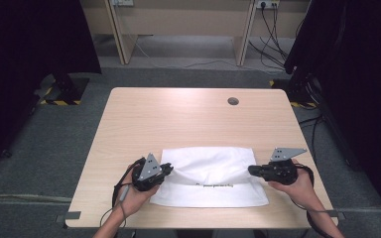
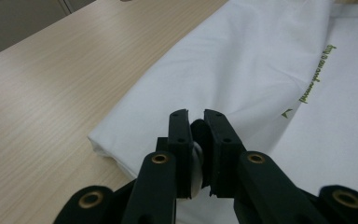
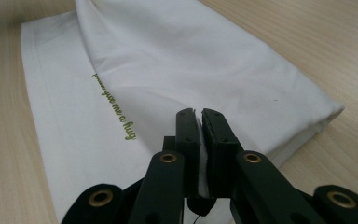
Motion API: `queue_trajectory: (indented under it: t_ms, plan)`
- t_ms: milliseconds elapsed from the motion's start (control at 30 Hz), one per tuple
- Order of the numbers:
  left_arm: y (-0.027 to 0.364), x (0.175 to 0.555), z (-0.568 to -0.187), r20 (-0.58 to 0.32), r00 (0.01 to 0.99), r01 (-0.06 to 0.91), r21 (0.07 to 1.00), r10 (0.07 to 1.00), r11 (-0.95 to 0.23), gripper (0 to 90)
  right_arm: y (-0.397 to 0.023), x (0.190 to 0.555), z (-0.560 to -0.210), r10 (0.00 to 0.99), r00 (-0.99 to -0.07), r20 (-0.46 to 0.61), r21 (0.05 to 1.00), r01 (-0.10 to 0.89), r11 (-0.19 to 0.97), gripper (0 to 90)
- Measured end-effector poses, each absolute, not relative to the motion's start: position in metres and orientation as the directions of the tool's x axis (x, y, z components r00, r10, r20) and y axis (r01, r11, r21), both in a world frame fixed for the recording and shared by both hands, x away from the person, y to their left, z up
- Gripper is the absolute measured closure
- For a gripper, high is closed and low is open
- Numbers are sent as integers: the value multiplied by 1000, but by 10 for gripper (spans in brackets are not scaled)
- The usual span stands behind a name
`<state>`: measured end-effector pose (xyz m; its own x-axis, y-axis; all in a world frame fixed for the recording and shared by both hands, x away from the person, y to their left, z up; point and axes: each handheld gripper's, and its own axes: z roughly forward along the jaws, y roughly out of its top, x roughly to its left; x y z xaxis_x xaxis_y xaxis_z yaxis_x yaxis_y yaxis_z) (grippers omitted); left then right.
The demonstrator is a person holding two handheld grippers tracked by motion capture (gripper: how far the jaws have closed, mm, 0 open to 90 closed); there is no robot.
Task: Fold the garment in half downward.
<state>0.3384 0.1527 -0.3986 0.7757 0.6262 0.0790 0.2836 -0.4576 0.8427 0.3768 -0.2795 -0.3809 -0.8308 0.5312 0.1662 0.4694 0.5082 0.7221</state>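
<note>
One white cloth [image 1: 213, 176] is laid on the near half of a light wooden table [image 1: 188, 116], folded so that an upper layer is turned over a lower one; a single line of green lettering [image 3: 114, 105] is printed on the lower layer just beside the folded edge. The cloth's near hem is set close to the table's near edge, while its left and right ends are kept well inside the table's side edges, with a strip of bare wood at each. The far half of the table is left open, and one round grey cable port [image 1: 233, 101] is set there near the far edge. Two grippers are counted, one in each hand. The left gripper [image 2: 196, 122] is held at the cloth's left end, its jaws closed narrowly on a pinch of the white fabric, which is seen between the pads. The right gripper [image 3: 199, 114] is held at the cloth's right end, its jaws likewise nearly closed with a sliver of white fabric clamped between them. Between the two grippers the upper layer is drawn up into a shallow ridge.
</note>
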Motion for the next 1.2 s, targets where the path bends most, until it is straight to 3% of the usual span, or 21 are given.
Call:
queue_trajectory:
  t_ms: [1200]
  plan:
    - [154, 315, -399, 114, 799, 251, 829, 591, -500, 813, -281, 356, -377, 513, -843, 160, 725, 453, 519, 860]
